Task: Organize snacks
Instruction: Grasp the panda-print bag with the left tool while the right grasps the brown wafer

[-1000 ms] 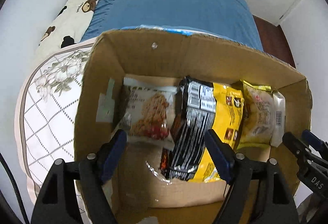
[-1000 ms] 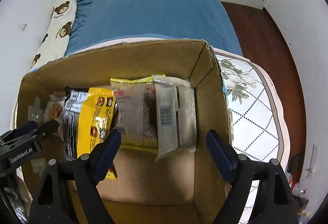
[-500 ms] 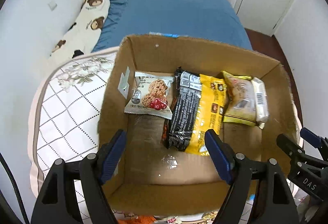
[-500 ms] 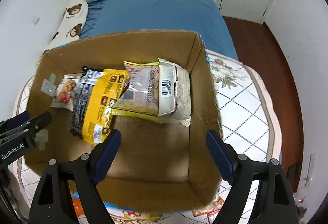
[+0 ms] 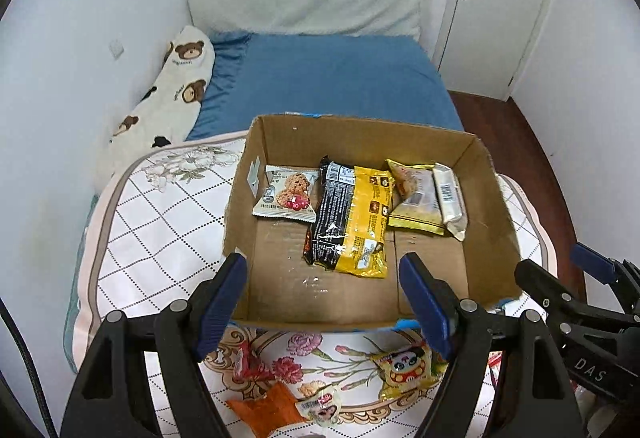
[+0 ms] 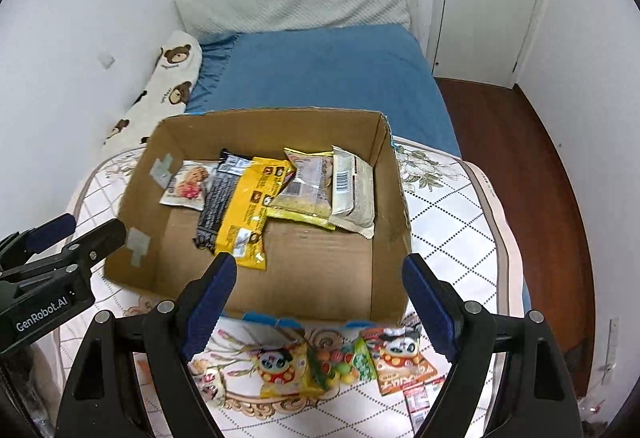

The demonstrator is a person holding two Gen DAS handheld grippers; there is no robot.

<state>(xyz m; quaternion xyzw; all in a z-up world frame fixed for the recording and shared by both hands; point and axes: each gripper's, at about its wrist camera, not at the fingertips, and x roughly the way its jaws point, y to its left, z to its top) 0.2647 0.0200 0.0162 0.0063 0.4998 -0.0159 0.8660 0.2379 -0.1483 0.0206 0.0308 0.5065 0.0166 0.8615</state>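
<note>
We held both the left claw point(image 5: 323, 296) and right claw point(image 6: 316, 296) wide open and empty. Loose snack packets point(image 6: 286, 368) lay at lower frame, before the cardboard box point(image 6: 320, 288); light, crinkly, slippery, probably best pinched at sealed edges.

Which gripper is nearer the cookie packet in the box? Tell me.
Left. The left gripper hangs just below-right of the cookie packet; the right gripper sits farther right, past the yellow packet.
</note>
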